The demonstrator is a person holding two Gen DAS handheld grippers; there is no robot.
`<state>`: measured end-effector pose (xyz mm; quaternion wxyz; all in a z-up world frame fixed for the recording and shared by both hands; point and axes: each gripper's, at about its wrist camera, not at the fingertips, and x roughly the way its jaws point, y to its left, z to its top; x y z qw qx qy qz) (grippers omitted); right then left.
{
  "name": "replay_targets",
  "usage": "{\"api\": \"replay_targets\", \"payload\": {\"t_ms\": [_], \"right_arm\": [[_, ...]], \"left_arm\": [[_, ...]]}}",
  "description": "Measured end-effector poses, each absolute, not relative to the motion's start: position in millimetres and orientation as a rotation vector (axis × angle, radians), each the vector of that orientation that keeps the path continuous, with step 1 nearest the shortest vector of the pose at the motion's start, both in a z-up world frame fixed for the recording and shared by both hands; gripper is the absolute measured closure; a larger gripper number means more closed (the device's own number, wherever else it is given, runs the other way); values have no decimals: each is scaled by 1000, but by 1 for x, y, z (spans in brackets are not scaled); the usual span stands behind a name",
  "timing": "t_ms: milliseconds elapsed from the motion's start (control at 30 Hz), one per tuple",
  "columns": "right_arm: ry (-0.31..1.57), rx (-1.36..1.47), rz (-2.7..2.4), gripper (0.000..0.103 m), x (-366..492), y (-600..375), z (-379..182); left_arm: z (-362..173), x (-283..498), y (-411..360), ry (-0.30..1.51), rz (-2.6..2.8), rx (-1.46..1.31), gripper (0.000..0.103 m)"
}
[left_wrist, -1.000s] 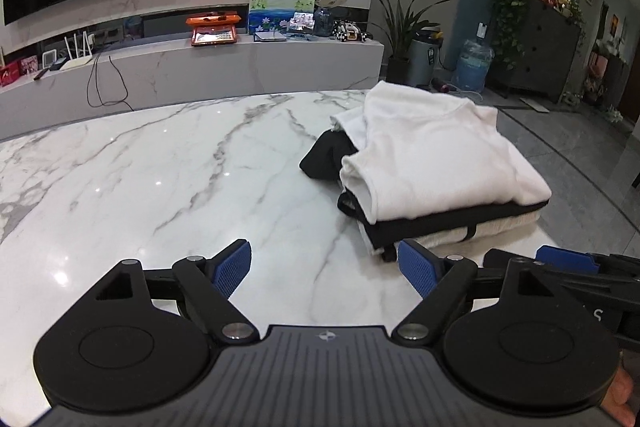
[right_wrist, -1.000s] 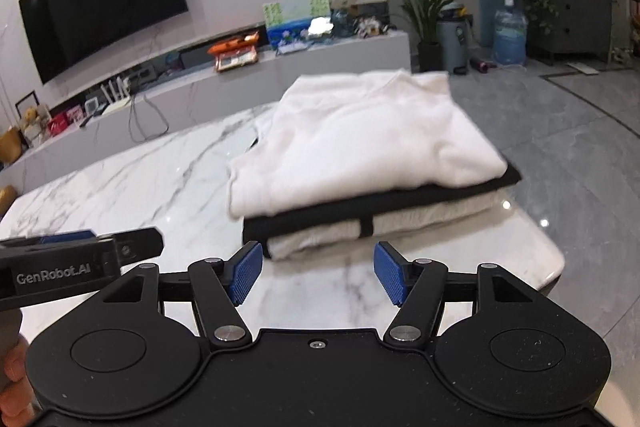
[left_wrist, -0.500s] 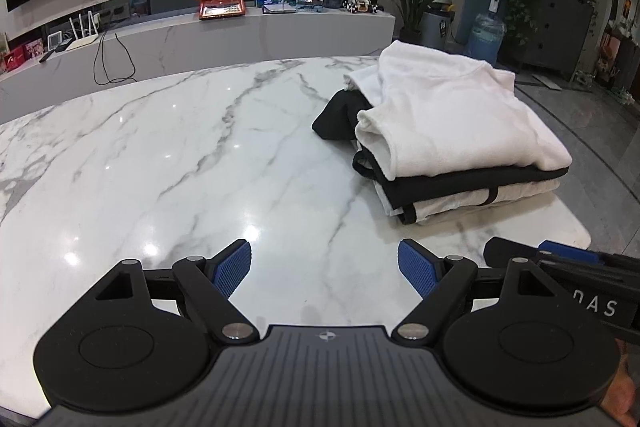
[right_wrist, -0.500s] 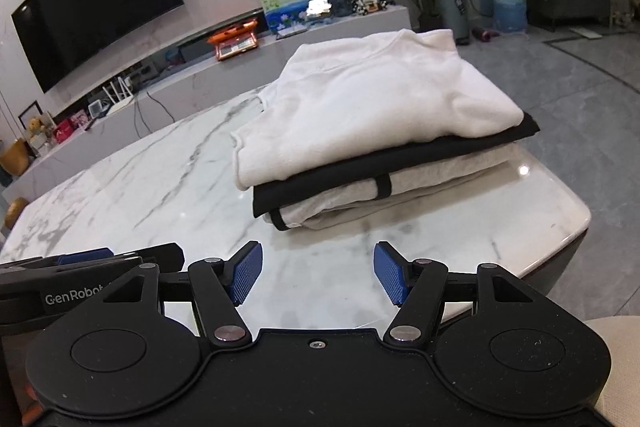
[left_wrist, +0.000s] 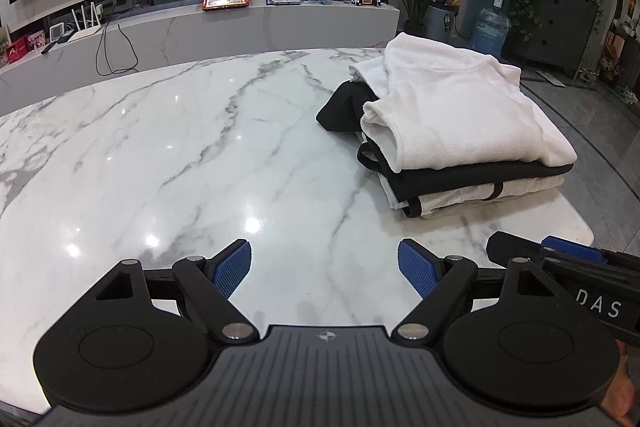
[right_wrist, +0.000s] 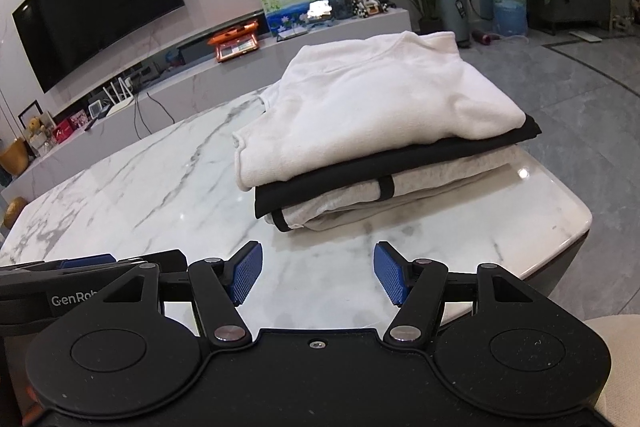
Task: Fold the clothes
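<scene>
Stack: folded clothes [right_wrist: 376,131] piled at frame centre on the marble table [right_wrist: 132,195], white garment topmost.
Left gripper [left_wrist: 324,269]: fingers spread, holding nothing.
Right gripper [right_wrist: 318,273]: fingers spread, holding nothing.
Progress: folding appears complete; no loose garment visible.

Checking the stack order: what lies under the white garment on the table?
Under the white garment lies a folded black garment, then a light grey piece with black trim on the marble table. Anything between those layers is covered.
</scene>
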<state>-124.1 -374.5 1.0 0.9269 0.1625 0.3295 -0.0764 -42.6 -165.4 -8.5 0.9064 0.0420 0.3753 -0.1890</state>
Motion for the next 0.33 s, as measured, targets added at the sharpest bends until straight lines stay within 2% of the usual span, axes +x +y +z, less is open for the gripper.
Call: {"api": "replay_targets", "payload": {"t_ms": [333], "right_arm": [[673, 324, -157, 42, -123, -372, 1]], "left_arm": [[-8, -43, -166, 777, -382, 89, 23]]}}
